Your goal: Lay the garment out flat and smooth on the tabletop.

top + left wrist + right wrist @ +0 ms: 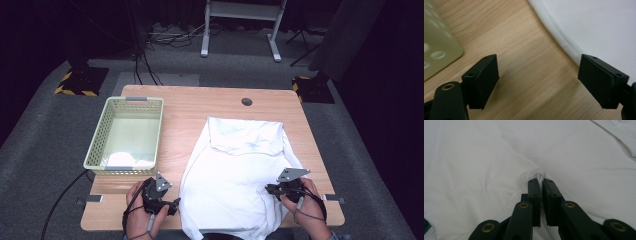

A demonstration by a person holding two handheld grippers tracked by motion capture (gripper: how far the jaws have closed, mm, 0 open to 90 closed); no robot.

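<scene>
So the white shirt (235,175) lying centre-right of the table looks light, limp and bunch-prone: my right gripper (540,180) is pinched on a fold, left gripper (537,80) spread wide over bare wood beside the hem, I'd grab edges.

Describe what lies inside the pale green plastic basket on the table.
The pale green plastic basket holds crumpled white cloth at its near end; the rest shows bare floor. Anything beneath the cloth is hidden.
</scene>
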